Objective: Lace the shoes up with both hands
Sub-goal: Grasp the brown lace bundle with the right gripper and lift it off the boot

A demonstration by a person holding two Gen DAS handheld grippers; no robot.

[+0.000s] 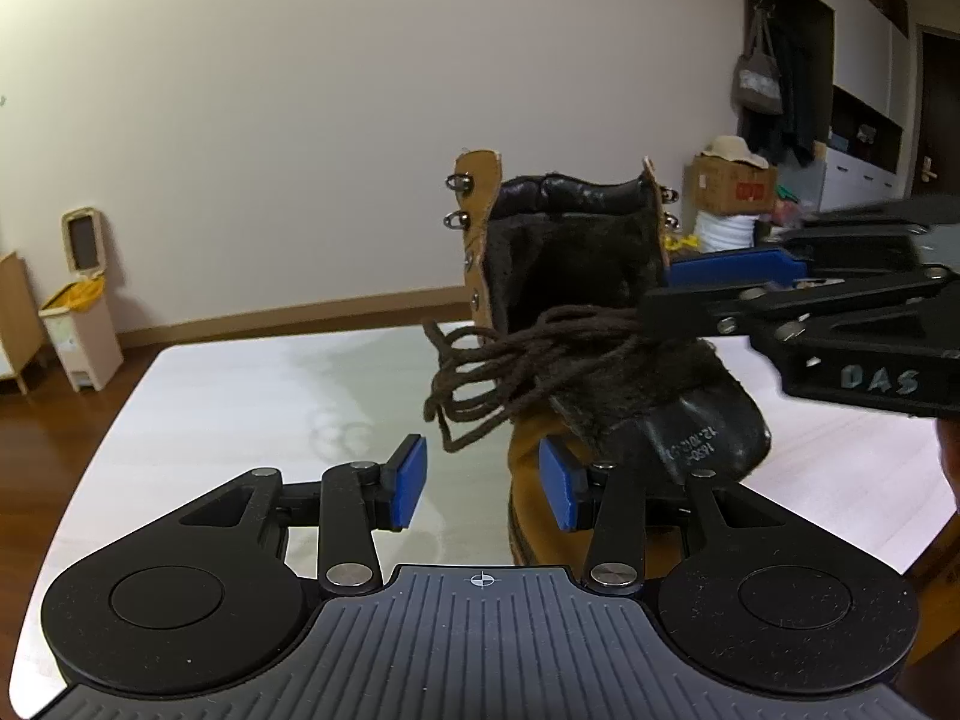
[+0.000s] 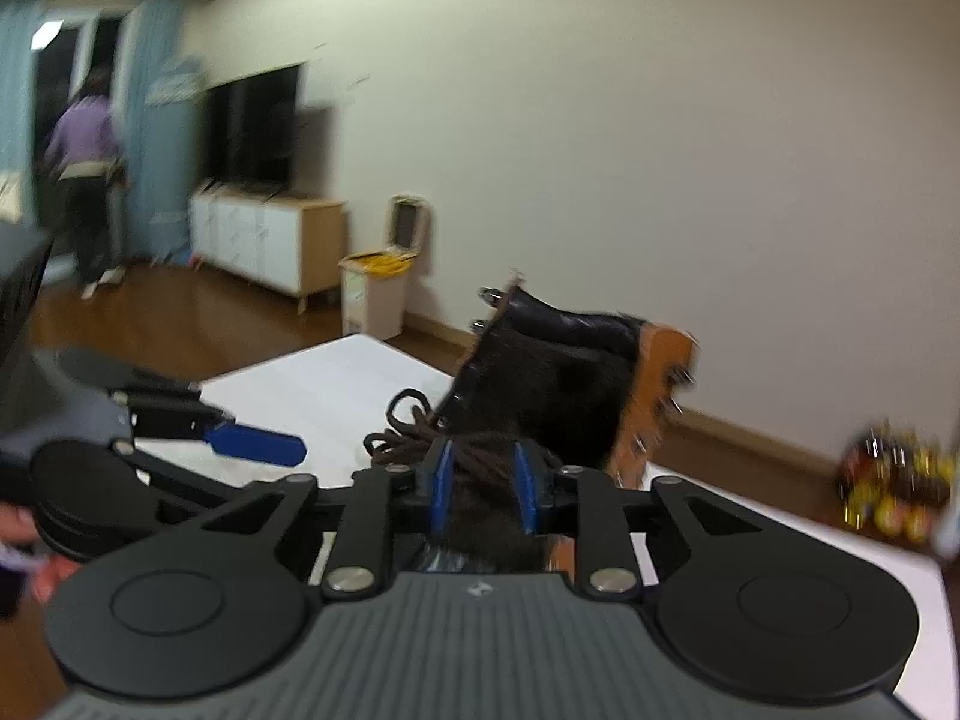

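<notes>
Plain cream wall (image 1: pixel 270 120) with wooden skirting above a dark wood floor (image 1: pixel 36 480). White table (image 1: pixel 240 396) in the foreground. Lidded bin (image 1: pixel 81 312) by the wall. White sideboard (image 2: pixel 264 246), dark TV (image 2: pixel 252 126), blue curtains (image 2: pixel 150 120). Right: shelving (image 1: pixel 864 120), hanging bag (image 1: pixel 759 81), cardboard box (image 1: pixel 732 183).

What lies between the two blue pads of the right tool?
In the right wrist view, the dark brown tangled shoelace and the fuzzy black tongue of the tan leather boot lie between the right tool's pads.

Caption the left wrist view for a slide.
Open left gripper beside a tan boot, tangled brown laces draped over its tongue.
</notes>
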